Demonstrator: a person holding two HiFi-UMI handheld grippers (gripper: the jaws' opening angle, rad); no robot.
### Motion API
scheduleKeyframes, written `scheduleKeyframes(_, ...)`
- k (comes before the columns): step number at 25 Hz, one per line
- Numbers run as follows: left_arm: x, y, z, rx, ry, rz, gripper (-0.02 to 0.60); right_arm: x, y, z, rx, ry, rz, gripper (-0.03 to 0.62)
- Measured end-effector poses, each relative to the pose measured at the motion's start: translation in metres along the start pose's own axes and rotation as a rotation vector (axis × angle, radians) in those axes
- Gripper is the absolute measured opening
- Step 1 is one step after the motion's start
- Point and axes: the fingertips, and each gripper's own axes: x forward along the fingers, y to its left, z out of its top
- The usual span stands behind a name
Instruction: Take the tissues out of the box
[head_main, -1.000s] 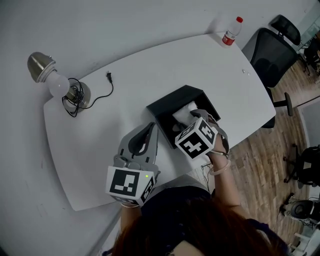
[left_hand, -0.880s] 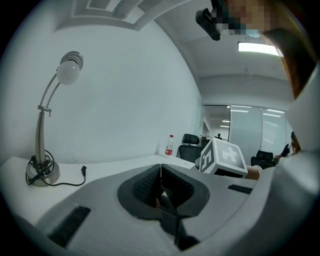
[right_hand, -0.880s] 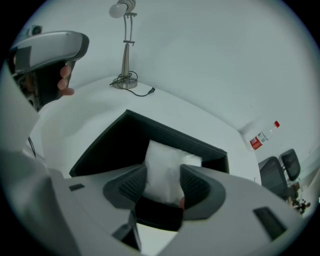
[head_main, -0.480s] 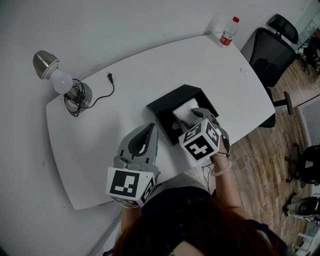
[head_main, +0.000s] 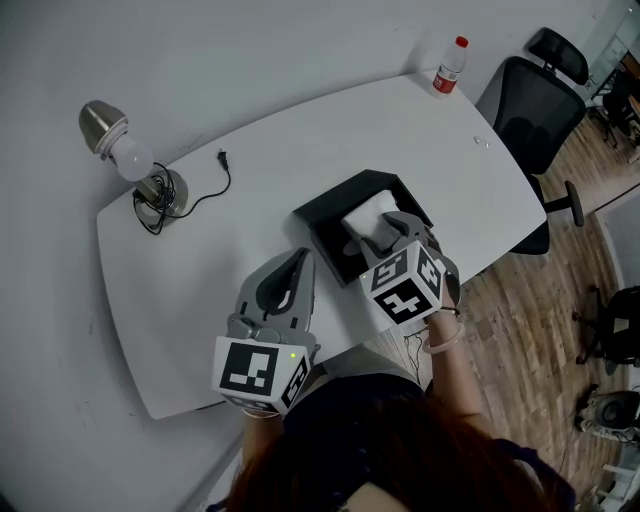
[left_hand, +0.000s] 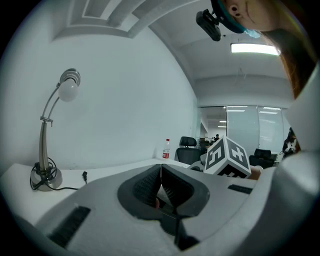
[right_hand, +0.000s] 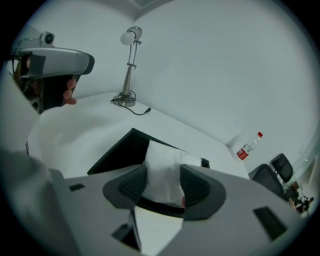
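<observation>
Right tongs (right_hand: 162, 181) around one tissue stack (right_hand: 161, 159), one box (head_main: 326, 228)

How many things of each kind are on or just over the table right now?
Desk lamp: 1
Water bottle: 1
Black box: 1
Tissue wad: 1, pinched in the right gripper
Total: 4

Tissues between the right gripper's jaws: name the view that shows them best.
The right gripper view: the white tissues fill its middle, pinched between the right gripper's jaws above the black box. The head view shows only a white patch in the box, partly behind the gripper. The left gripper view shows none of them.
</observation>
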Motion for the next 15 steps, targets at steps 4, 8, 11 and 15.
scheduleKeyframes(4,-0.007,-0.004,0.003,0.01,-0.012,0.0,0.025,-0.008,-0.001,0.003,-0.012,-0.032,-0.025,0.221)
scheduleKeyframes(8,-0.014,-0.008,0.005,0.017,-0.019,0.003,0.025,-0.017,-0.001,0.006,-0.017,-0.063,-0.038,0.221)
scheduleKeyframes(11,-0.02,-0.011,0.007,0.022,-0.025,0.003,0.025,-0.025,-0.002,0.009,-0.005,-0.093,-0.055,0.221)
scheduleKeyframes(15,-0.028,-0.018,0.007,0.03,-0.036,-0.001,0.025,-0.039,-0.001,0.014,0.01,-0.144,-0.075,0.221)
